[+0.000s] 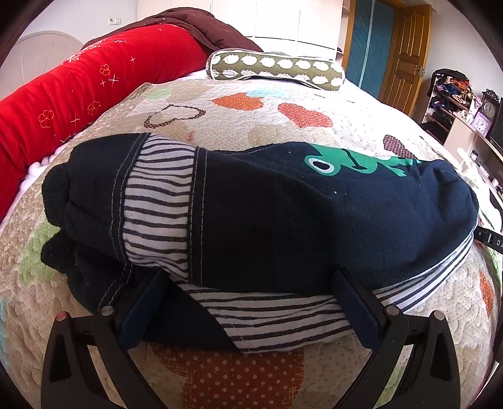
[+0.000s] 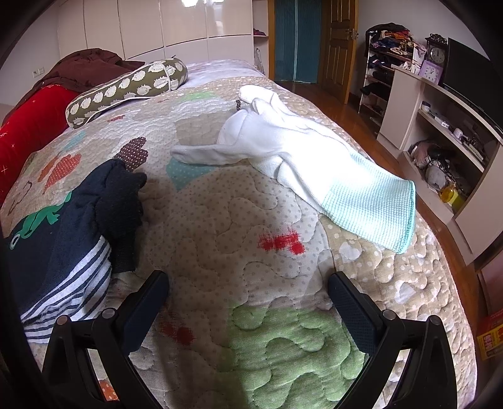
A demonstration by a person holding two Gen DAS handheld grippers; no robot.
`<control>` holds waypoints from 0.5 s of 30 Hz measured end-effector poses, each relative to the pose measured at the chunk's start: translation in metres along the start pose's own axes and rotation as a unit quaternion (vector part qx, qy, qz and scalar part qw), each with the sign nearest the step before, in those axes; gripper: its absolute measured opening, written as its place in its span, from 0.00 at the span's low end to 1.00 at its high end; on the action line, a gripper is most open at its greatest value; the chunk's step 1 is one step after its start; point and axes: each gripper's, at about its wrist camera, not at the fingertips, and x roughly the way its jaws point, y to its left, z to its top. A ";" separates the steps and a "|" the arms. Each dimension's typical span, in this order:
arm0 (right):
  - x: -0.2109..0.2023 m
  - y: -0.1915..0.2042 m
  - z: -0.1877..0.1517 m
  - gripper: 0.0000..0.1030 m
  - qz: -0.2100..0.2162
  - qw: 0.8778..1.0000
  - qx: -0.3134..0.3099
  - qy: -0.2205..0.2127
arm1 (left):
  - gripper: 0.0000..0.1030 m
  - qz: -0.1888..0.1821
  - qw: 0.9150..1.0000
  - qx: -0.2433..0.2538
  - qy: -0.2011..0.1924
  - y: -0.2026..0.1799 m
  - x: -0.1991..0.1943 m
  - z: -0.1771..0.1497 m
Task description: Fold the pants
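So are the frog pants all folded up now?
Nearly. The navy pants already lie doubled into a bundle on the quilt. The left gripper sits open around the near edge, gripping nothing; the right gripper is open over bare quilt. Left: maybe tidying. The white garment lies unfolded.

The pants are soft matt navy cloth with striped woven lining. The quilt is stitched, puffy cotton, probably. The gloves look knitted; wardrobe doors are glossy.
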 end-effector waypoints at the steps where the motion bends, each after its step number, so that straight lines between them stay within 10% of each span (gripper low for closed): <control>1: 0.000 0.000 0.000 1.00 0.000 1.000 0.000 0.000 | 1.00 0.000 1.000 0.000 0.000 0.000 0.000 0.000; 15: 0.001 0.001 -0.001 1.00 -0.001 1.000 0.000 0.000 | 1.00 0.007 1.000 0.003 0.001 -0.003 0.001 -0.001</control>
